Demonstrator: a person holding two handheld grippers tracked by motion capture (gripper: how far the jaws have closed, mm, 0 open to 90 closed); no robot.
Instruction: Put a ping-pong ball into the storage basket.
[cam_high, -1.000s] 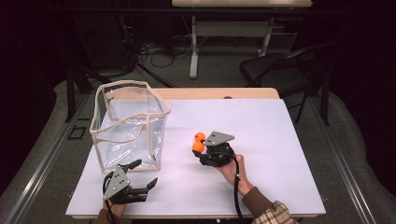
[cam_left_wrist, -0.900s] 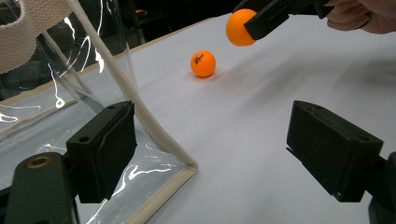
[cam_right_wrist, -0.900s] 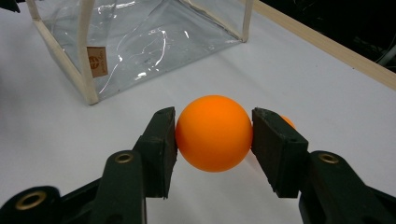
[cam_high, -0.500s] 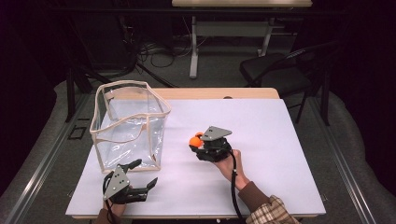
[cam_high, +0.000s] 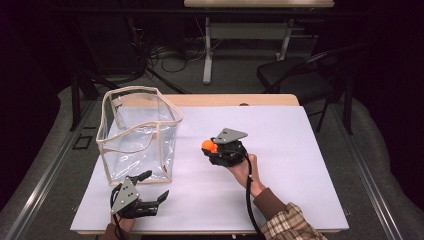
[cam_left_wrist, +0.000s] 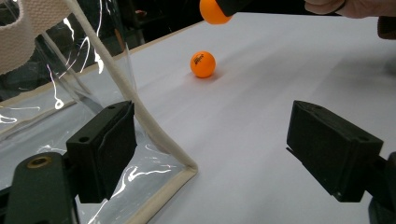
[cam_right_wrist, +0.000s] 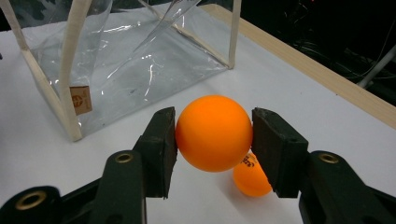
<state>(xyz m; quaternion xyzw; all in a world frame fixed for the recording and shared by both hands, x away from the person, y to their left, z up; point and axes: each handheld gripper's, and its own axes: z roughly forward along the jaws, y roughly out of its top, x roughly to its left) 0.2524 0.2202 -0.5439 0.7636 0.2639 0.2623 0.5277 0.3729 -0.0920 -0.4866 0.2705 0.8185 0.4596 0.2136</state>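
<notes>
Orange ball (cam_right_wrist: 214, 133) sits clamped in the right gripper (cam_right_wrist: 214, 140), one black pad pressing each side, jaws closed down to the ball's width. Ball is lifted clear of the white table surface (cam_high: 280, 150). In the high view the same ball (cam_high: 208, 146) pokes out at the left end of the right gripper (cam_high: 216, 148), roughly mid-table, just right of the bag. Right hand (cam_high: 243, 170) grips the tool from behind, plaid sleeve (cam_high: 290, 225) coming in from the bottom edge, black cable (cam_high: 248, 200) trailing along the forearm.

Second orange ball (cam_right_wrist: 251, 176), with dark print on it, lies on the table right below and behind the held one. In the left gripper view it (cam_left_wrist: 202, 64) rests alone on the white surface, with the held ball (cam_left_wrist: 212, 10) hanging above it at the top edge.

Clear plastic bag (cam_high: 137, 132) with beige trim stands upright and open-topped on the left part of the table, apart from both balls. Small tan label (cam_right_wrist: 80, 100) on one face near the bottom.

Left gripper (cam_high: 150, 192) is at the near-left table edge, just in front of the bag's near corner. Jaws spread wide, nothing between them; one pad (cam_left_wrist: 103, 147) sits beside the bag's trimmed lower corner (cam_left_wrist: 187, 168); contact can't be made out.
</notes>
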